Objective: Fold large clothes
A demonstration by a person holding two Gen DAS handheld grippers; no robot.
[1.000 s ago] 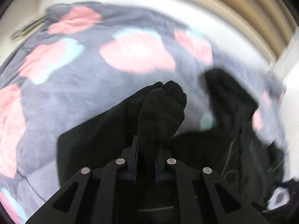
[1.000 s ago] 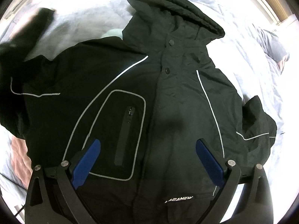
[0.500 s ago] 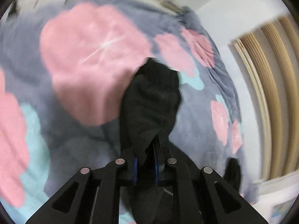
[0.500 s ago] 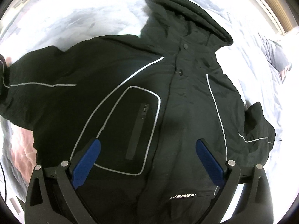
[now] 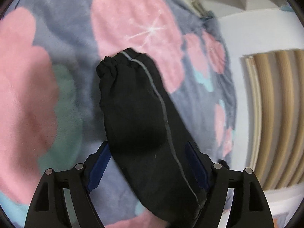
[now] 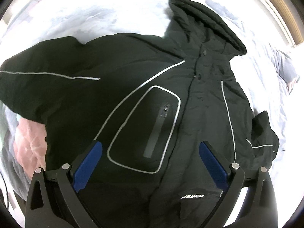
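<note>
A black hooded jacket with grey piping lies front up on a grey blanket with pink and teal blotches. Its hood points to the far side. One sleeve, with a gathered cuff, is stretched out across the blanket. My left gripper is over this sleeve; its jaws are opening, and the sleeve lies loose between the blue pads. The same sleeve reaches to the left in the right wrist view. My right gripper hovers open above the jacket's chest pocket, holding nothing.
Curved wooden slats and a white wall stand beyond the blanket's right edge. The jacket's other sleeve lies bunched at its right side. A fold of bedding lies at the far right. The blanket looks washed out white around the jacket.
The left gripper swung outward with the sleeve, drew it straight over the blanket, then spread its jaws off it. The right gripper drifted slightly, so the jacket sits further right in its view.
</note>
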